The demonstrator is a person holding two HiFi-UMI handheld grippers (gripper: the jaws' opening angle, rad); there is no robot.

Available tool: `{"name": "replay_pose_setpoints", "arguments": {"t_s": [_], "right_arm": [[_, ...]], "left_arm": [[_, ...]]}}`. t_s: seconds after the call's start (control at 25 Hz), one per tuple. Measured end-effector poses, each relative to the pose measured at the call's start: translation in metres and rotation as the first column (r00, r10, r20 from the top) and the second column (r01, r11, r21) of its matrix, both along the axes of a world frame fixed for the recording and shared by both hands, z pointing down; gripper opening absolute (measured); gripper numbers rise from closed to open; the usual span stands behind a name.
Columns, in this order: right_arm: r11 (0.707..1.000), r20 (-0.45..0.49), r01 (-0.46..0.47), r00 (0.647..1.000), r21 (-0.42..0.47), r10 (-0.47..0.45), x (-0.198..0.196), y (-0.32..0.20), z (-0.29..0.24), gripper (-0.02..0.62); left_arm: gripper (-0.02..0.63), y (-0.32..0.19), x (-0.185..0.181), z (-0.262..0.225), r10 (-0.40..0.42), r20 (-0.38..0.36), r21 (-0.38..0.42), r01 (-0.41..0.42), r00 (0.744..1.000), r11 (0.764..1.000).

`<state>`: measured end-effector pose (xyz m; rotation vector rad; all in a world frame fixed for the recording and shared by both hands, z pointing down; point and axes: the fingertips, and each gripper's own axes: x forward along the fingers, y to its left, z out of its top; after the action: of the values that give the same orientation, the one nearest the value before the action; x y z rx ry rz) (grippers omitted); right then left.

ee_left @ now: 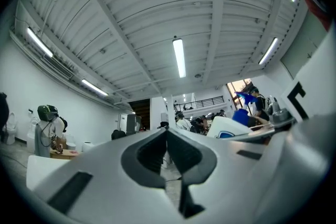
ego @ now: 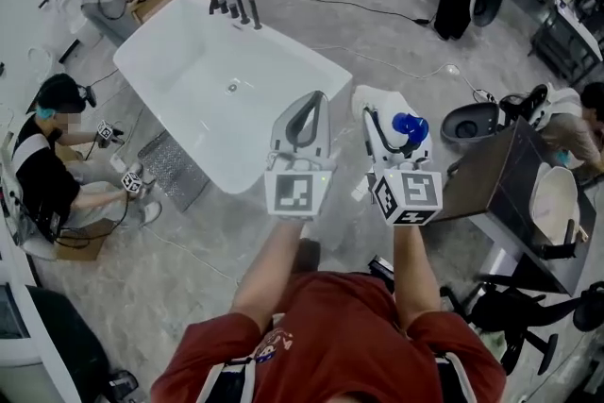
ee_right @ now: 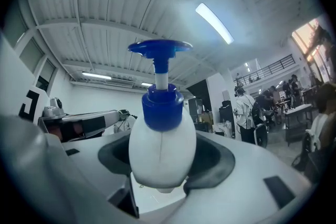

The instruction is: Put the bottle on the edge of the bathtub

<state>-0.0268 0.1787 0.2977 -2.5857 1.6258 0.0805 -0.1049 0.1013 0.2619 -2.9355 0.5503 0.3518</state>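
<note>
Bottle (ego: 408,129) aloft in the head view, clamped in the right gripper (ego: 387,109), over the grey floor (ego: 189,260) just off the near right corner of the white bathtub (ego: 189,61); not yet on the tub's edge. Left gripper (ego: 311,104) alongside, over the tub's near rim, jaws drawn together. Dark faucet (ego: 231,3) at the tub's far end; seated person (ego: 47,165) beyond its left side. From the left gripper view: left gripper (ee_left: 168,134) with jaws shut tip to tip, nothing between them, pointing out under a ribbed ceiling with strip lights (ee_left: 179,57); bottle (ee_left: 233,126) off to the right. From the right gripper view: right gripper (ee_right: 163,157) closed on the white body of the bottle (ee_right: 160,144), pads pressing both sides, blue pump head (ee_right: 159,49) on top.
</note>
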Motion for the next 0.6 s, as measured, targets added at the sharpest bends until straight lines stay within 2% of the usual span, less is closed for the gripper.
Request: {"name": "replay_pose_setpoints", "arguments": {"t_s": [0.6], "right_arm": [[0.999,-0.028,-0.011,1.0,-0.03,0.01,0.027,-0.144,-0.002,0.272]], "left_arm": [[0.015,-0.146,0.031,0.004,0.01,-0.007,-0.023,-0.01,1.0,1.0]]}}
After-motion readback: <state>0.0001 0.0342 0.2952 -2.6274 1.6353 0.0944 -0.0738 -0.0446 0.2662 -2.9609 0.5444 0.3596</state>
